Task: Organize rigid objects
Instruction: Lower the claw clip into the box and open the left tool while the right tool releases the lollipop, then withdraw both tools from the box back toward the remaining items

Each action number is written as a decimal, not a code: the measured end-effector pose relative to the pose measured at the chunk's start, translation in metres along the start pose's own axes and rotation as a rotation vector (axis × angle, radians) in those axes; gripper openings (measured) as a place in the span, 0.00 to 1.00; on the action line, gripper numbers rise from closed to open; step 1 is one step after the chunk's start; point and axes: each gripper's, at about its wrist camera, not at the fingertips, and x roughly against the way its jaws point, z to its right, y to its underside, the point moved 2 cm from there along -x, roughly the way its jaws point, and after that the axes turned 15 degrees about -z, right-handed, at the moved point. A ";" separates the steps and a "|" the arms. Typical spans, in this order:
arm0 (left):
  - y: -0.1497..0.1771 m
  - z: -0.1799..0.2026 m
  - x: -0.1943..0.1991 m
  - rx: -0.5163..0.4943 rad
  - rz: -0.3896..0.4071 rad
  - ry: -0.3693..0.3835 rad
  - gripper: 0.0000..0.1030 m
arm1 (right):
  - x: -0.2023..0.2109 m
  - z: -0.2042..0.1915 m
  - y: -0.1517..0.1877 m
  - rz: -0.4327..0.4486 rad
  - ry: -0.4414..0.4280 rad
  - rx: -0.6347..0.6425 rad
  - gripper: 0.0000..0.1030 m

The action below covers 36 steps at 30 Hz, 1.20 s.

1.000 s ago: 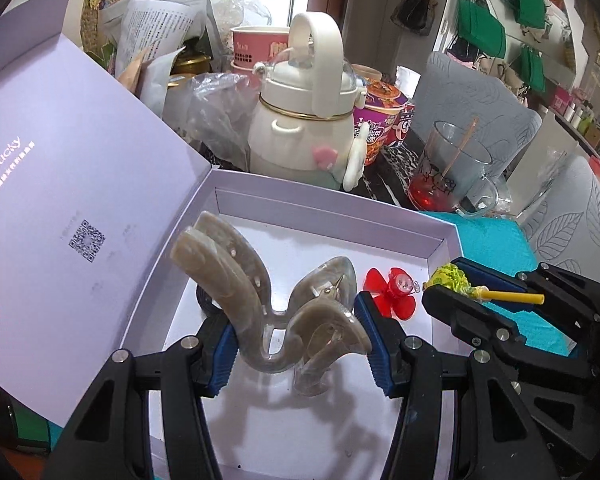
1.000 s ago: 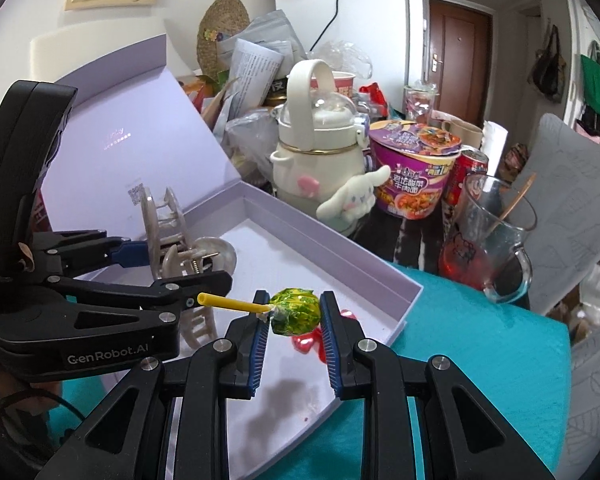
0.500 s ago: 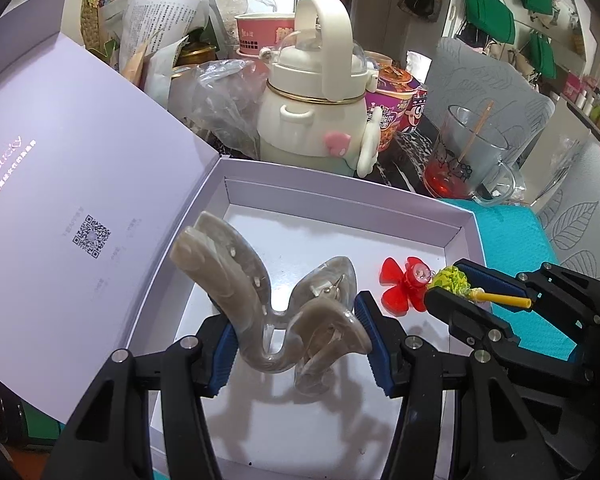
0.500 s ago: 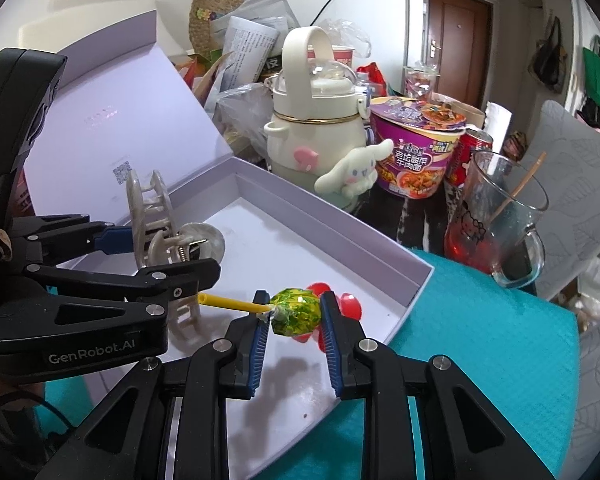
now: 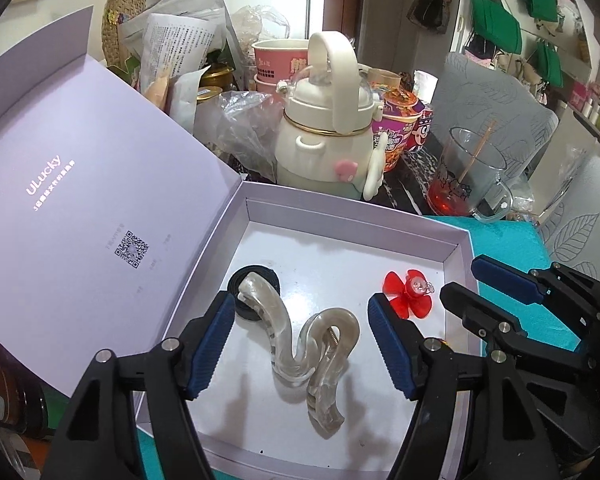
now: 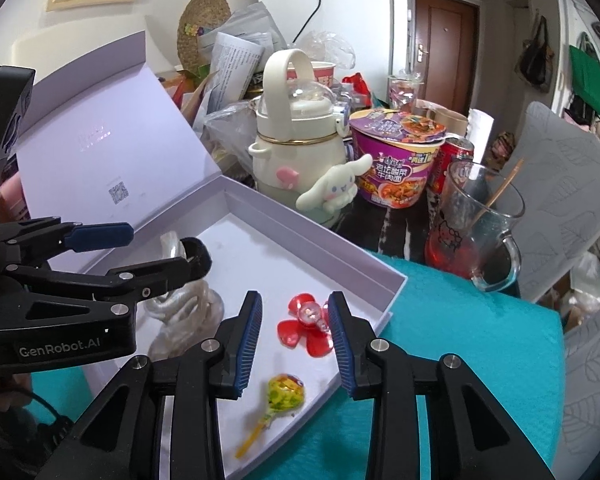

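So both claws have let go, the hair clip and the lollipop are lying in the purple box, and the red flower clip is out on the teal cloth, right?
Not quite. The red flower clip lies inside the purple box too, not on the teal cloth; the right wrist view shows it. The hair clip and lollipop do lie there, with both claws opening.

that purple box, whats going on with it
A person is sorting small items into the open purple box with two handheld tools. The left tool is opening, the marbled hair claw lying loose between its fingers. The right tool is opening too, its lollipop lying in the box near a red flower clip.
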 end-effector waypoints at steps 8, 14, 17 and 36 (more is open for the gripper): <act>0.005 0.001 0.031 0.017 0.053 0.015 0.67 | 0.031 -0.007 -0.003 0.049 0.001 0.010 0.33; 0.012 0.003 0.065 0.020 0.104 0.010 0.67 | 0.062 -0.013 -0.001 0.090 0.021 0.017 0.33; 0.017 0.005 0.087 0.020 0.142 0.008 0.67 | 0.082 -0.017 0.002 0.117 0.030 0.026 0.33; 0.079 0.031 0.187 -0.012 0.290 0.011 0.67 | 0.183 -0.044 0.050 0.250 0.074 0.060 0.34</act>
